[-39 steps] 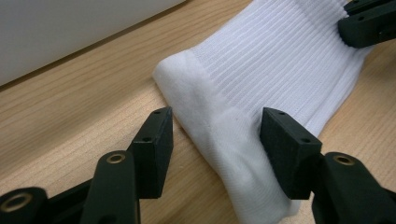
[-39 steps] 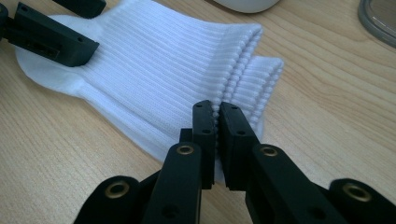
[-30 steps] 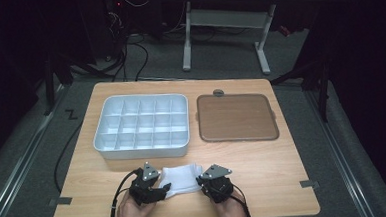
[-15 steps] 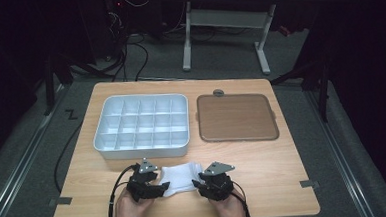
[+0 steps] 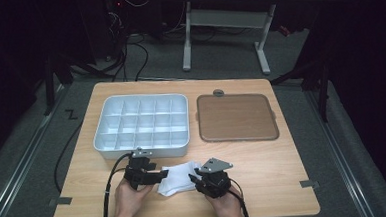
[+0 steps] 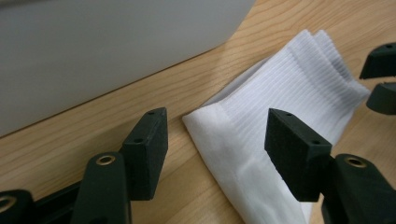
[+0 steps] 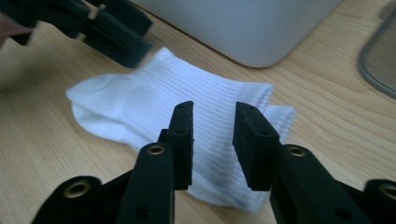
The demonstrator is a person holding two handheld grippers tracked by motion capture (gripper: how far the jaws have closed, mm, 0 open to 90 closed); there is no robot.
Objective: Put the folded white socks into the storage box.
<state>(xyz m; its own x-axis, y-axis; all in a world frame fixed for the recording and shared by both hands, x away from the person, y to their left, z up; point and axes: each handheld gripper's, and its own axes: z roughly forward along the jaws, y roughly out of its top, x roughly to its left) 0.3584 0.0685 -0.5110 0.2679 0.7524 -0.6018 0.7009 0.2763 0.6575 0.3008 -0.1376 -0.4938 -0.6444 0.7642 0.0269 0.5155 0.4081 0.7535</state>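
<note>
Socks (image 5: 177, 178), white and ribbed, lie folded flat on the desk (image 5: 283, 149) near its front edge, between the two grippers and just in front of the white compartment tray (image 5: 141, 125). The left gripper (image 5: 157, 176) has its fingers (image 6: 148, 149) spread wide over one end of the fabric, not pinching it. The right gripper (image 5: 194, 180) has just been closing; its fingers (image 7: 183, 140) stand at a narrow gap above the ribbed cuff end, nothing clamped. Right of the tray sits a brown lid (image 5: 236, 117).
</note>
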